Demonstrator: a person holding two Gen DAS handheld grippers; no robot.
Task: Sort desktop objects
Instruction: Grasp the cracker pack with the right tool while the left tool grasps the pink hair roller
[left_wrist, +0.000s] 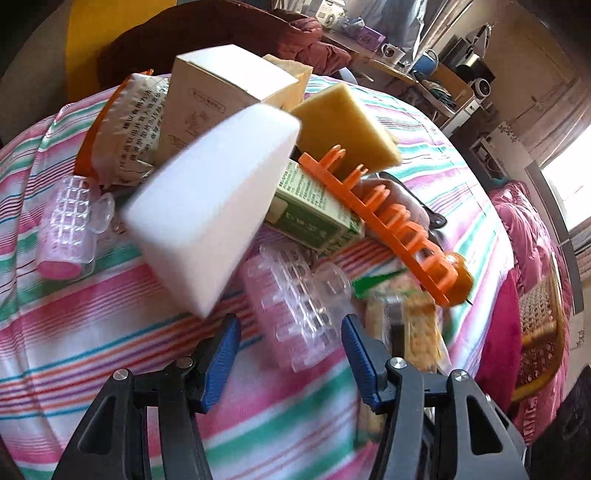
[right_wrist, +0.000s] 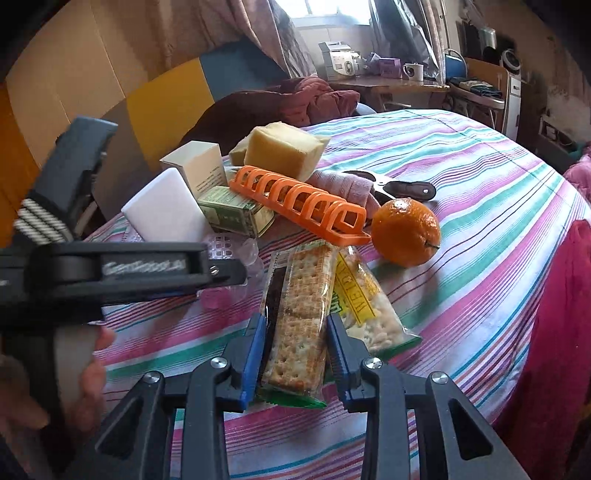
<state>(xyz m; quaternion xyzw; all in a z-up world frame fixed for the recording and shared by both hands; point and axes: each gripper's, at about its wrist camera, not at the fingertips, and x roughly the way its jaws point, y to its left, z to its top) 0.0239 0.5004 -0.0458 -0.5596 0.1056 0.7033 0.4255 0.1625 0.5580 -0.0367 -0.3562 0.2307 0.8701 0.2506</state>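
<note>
Cracker packet (right_wrist: 295, 325) lies on the striped cloth (right_wrist: 480, 229) just in front of the orange (right_wrist: 405, 232), and your right gripper (right_wrist: 295, 347) points steeply down with its blue pads (right_wrist: 254, 354) closed in against the packet's two long sides, gripping it. A second snack bag (right_wrist: 364, 302) lies touching the packet on the side nearer the orange.

Your left gripper (left_wrist: 290, 354) also tilts down, jaws wide and holding nothing, with a clear hair roller (left_wrist: 291, 306) lying on the cloth between and beyond the pads. Your hand (right_wrist: 88, 365) shows at the left gripper's handle in the right wrist view only.

Behind the orange sits the pile: one white foam block (left_wrist: 210, 214), one orange rack (left_wrist: 384, 218), one green box (left_wrist: 314, 210), one white carton (left_wrist: 221, 96), two yellow sponges (left_wrist: 347, 129).

The left view shows two hair rollers and a printed pouch (left_wrist: 125, 122); the right view shows only one roller, partly hidden, but gives the orange whole.
</note>
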